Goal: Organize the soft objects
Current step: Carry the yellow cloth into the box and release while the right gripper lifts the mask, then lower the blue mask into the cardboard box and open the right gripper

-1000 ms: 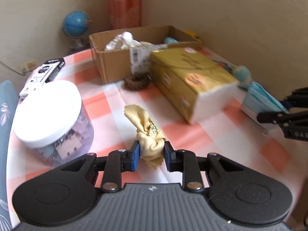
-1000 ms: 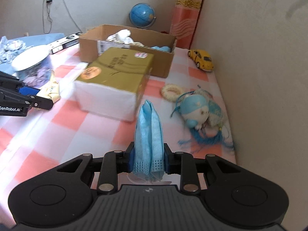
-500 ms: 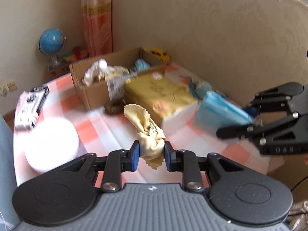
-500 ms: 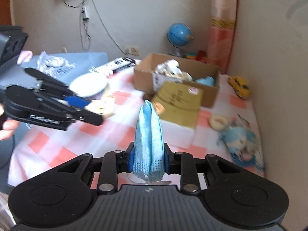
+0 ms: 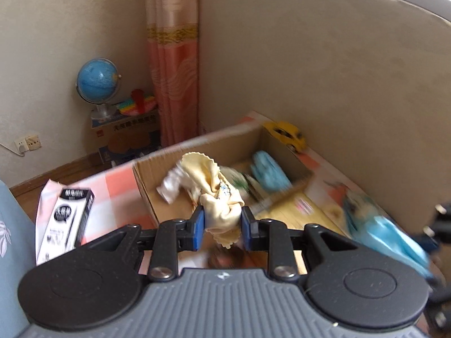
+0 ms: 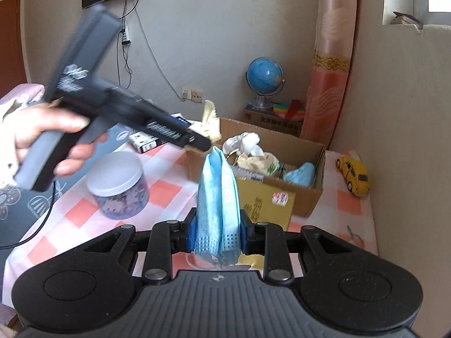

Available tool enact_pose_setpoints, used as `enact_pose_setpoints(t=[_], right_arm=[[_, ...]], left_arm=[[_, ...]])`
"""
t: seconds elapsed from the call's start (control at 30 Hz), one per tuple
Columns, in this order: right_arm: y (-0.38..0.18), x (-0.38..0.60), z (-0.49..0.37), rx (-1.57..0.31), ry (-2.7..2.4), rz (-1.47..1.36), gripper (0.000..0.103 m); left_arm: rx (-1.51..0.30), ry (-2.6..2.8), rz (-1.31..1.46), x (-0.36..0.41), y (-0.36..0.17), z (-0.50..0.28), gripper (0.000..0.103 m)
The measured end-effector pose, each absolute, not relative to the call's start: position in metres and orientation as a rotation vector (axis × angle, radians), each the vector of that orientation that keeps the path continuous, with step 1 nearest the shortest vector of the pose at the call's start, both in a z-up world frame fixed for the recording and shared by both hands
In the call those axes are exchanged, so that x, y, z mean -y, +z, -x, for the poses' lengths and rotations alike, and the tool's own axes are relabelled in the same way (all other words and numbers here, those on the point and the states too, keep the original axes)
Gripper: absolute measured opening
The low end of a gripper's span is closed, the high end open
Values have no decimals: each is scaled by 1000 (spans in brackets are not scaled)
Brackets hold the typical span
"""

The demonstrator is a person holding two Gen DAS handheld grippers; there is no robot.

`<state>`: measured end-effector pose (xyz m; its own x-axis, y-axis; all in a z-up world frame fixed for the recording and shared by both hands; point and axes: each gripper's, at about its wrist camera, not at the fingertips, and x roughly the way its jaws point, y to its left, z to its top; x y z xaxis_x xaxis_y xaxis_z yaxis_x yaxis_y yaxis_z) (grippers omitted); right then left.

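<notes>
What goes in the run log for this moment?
left gripper: shut on yellow cloth | right gripper: shut on blue mask | both in the air near cardboard box | nothing released

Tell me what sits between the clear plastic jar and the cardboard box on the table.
In the right wrist view, only bare checked tablecloth lies between the jar and the cardboard box; the left hand-held gripper hangs in the air above that stretch.

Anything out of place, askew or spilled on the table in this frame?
Nothing spilled. One oddity: a hard yellow toy car sits beside the cardboard box of soft things, and the tissue pack lies askew against the box front.
</notes>
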<state>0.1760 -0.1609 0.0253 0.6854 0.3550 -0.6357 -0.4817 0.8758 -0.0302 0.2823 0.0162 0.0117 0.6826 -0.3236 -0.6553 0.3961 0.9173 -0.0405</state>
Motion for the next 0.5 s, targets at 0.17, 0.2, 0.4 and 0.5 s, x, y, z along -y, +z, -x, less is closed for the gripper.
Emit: enact_pose_setpoints(t=[0.17,0.2,0.4,0.5], right_arm=[[24,165,-191,-673,450,205,32],[24,167,-192,-672,444,204,32],[26,178,-207,-663,408,198,32],[28,183,-221,-659,386,191,32]], left_arm=[[-721,-286,-103,-19,-4,-320,69],[-725,-270,-76,-23,-6,-323,72],[-699,-295,-37,-37,5,-298,85],[-643,-329,-103,-34,18,-268,94]])
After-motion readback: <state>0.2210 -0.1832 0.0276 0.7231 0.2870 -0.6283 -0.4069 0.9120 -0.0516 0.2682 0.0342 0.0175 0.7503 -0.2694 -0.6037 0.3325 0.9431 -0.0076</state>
